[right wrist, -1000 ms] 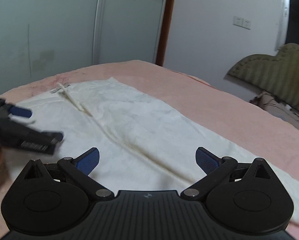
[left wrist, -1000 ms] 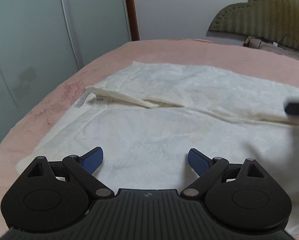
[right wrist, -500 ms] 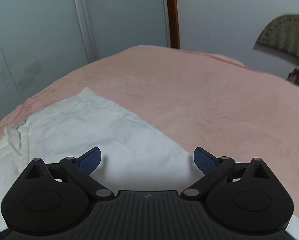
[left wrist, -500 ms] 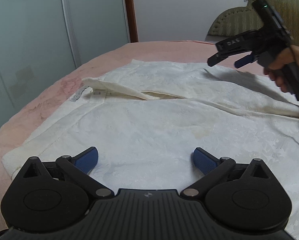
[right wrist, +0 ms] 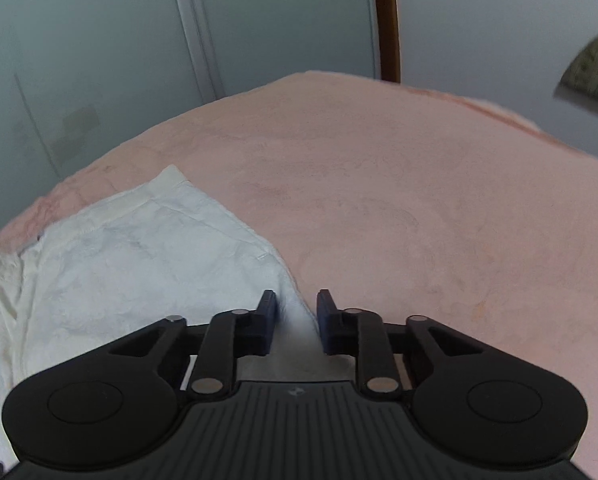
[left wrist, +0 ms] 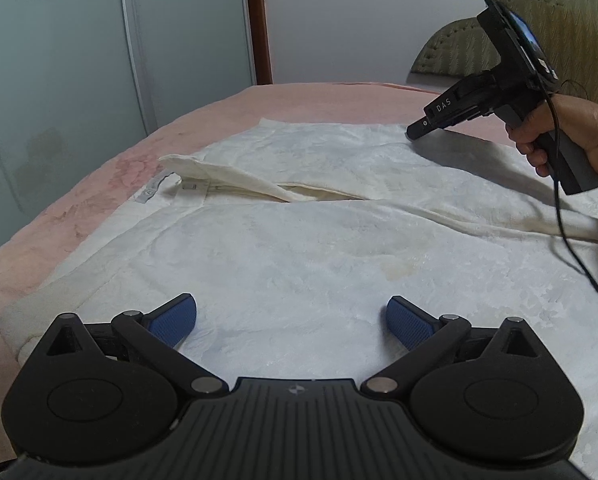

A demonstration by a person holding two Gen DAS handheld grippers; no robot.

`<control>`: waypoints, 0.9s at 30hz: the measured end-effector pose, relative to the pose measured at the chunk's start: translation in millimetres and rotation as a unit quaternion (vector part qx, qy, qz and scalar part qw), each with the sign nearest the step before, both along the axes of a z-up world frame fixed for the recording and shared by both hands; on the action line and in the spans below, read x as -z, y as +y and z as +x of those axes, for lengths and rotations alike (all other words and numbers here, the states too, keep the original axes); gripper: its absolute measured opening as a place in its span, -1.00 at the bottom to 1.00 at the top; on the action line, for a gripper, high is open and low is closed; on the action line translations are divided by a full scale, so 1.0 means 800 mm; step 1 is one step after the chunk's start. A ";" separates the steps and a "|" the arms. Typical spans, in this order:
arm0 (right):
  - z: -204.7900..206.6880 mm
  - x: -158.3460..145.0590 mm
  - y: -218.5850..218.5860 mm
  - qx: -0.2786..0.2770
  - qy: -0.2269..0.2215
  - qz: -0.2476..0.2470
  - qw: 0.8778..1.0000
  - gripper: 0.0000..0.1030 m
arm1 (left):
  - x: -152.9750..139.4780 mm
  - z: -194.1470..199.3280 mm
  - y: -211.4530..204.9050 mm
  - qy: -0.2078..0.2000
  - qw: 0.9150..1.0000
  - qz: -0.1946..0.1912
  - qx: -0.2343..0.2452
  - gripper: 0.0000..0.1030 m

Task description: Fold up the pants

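White pants [left wrist: 299,248] lie spread flat on a pink bed [left wrist: 79,216], with a turned-over fold running across the middle. My left gripper [left wrist: 291,320] hovers open over the near part of the cloth, nothing between its blue pads. In the left wrist view a hand [left wrist: 579,132] holds my right gripper [left wrist: 415,134] down at the far edge of the cloth. Its own view shows the right gripper [right wrist: 297,312] closing its jaws on the outer edge of the pants [right wrist: 139,248], with a ridge of cloth pinched between the pads.
Bare pink bedcover [right wrist: 419,200] stretches beyond and to the right of the pants. Frosted wardrobe doors [left wrist: 59,80] stand behind the bed and a padded headboard [left wrist: 479,48] at the far right. A black cable [left wrist: 571,248] hangs from the right gripper across the cloth.
My right gripper swung from the middle of the pants to their far edge, dropped onto it and closed its jaws from wide open. The left gripper stayed open and in place.
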State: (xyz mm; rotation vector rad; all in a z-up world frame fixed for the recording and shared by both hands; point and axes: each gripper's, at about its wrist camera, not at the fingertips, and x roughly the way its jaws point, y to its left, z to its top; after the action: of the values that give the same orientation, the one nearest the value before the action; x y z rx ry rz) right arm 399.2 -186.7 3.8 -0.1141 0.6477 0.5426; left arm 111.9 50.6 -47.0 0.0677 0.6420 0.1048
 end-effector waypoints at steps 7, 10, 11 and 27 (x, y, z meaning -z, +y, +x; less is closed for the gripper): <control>-0.109 -0.039 0.054 -0.047 -0.147 -0.118 0.981 -0.91 | -0.019 -0.004 0.034 -0.004 0.996 -0.087 -0.005 0.95; -0.165 -0.051 0.070 -0.091 -0.174 -0.125 0.973 -0.98 | -0.029 -0.006 0.055 -0.016 0.991 -0.126 -0.029 0.96; -0.186 -0.051 0.078 -0.108 -0.184 -0.142 0.967 -0.98 | -0.032 -0.007 0.063 -0.022 0.990 -0.136 -0.039 0.96; 0.030 0.001 -0.009 -0.002 0.036 0.002 0.999 0.28 | -0.052 0.023 0.093 -0.011 0.990 -0.132 -0.040 0.97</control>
State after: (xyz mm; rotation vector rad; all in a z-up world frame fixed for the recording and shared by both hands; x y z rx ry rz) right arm 423.5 -193.9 3.2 -0.0918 0.7176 0.5533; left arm 130.0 124.8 -5.4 -0.2142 0.6325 0.0966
